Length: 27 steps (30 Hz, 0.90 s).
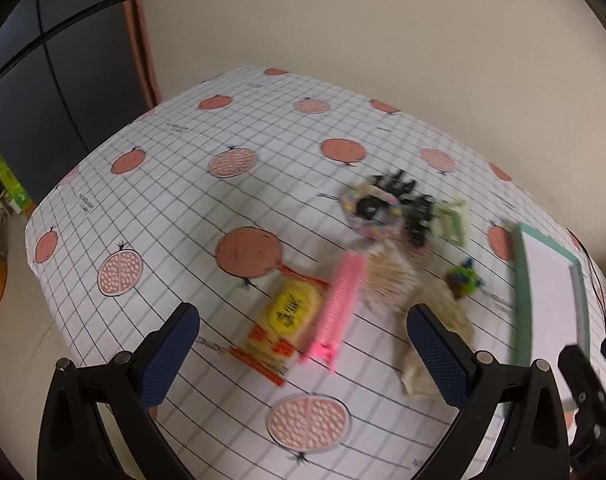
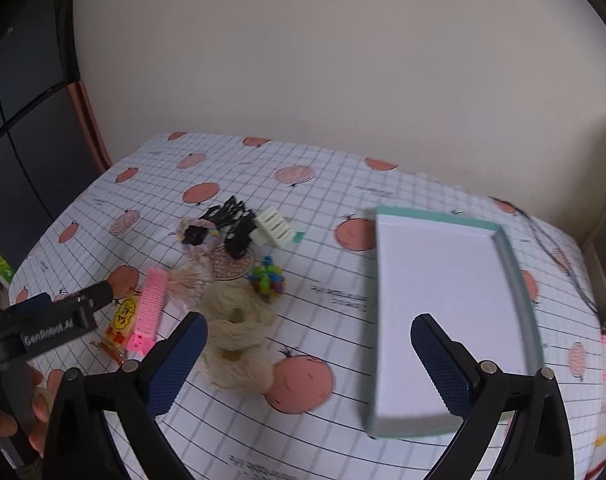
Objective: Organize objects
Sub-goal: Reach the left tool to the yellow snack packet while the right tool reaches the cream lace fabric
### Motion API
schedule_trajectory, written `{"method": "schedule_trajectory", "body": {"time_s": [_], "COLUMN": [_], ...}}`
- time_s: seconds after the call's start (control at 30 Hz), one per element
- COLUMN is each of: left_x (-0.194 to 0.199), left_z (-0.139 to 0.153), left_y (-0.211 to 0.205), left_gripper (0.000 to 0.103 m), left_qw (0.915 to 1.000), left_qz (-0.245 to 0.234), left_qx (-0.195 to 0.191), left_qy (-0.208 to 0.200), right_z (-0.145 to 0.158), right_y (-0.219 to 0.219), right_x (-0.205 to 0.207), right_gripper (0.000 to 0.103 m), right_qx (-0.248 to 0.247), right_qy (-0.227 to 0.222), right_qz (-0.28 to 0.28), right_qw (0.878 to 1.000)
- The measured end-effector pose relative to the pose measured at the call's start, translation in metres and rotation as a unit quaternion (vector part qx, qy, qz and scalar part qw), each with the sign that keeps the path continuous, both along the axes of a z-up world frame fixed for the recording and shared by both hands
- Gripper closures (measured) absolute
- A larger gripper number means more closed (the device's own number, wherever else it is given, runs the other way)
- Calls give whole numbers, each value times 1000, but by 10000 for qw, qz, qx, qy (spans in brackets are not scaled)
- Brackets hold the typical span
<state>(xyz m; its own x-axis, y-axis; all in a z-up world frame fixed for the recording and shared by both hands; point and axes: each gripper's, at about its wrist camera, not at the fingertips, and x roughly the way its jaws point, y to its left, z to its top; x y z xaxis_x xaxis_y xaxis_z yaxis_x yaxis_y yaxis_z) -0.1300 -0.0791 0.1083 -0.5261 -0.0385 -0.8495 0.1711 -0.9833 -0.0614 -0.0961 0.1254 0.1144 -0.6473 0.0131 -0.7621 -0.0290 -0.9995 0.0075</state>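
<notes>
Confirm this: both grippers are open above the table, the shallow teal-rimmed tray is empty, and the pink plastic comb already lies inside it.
Wrong on the comb. The pink plastic comb lies on the checked tablecloth, beside the yellow snack packet and well apart from the shallow teal-rimmed tray, as the right wrist view shows. The rest stands: the tray is empty, and the left gripper and right gripper are open.

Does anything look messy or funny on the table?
Yes. The small things, like the pink comb and beige scrunchie, lie jumbled in a heap, while the teal box beside them is empty.
</notes>
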Motion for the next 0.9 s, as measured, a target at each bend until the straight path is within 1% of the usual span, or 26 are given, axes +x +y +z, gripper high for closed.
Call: {"method": "schedule_trajectory", "body": {"time_s": [0.07,0.2,0.3,0.37,0.43,0.6,0.9], "left_x": [-9,-23,-33,-36,-39,-40,-39], "left_z": [-5,-17,-28,-34,-43,-65,-82], "left_y": [-9,-23,-32,-32,-31,-27,-28], "left_gripper": [0,0,0,0,0,0,3], "left_qw": [9999,9994,9986,9986,9984,9972,9950], "left_qz": [121,274,397,357,309,210,190], "left_qx": [24,-32,-26,-25,-111,-187,-374], "left_qy": [-80,-218,-354,-381,-454,-693,-909], "right_z": [-8,-25,-35,-41,-49,-74,-100], "right_y": [-7,-22,-30,-34,-37,-41,-52], "right_x": [-10,-28,-39,-44,-48,-53,-56], "right_gripper": [0,0,0,0,0,0,0], "right_qx": [-12,174,131,105,25,-86,-45], "right_qy": [-113,-315,-451,-489,-543,-847,-1127], "right_qz": [65,263,313,344,375,339,419], "right_qw": [9999,9990,9984,9982,9978,9958,9927]}}
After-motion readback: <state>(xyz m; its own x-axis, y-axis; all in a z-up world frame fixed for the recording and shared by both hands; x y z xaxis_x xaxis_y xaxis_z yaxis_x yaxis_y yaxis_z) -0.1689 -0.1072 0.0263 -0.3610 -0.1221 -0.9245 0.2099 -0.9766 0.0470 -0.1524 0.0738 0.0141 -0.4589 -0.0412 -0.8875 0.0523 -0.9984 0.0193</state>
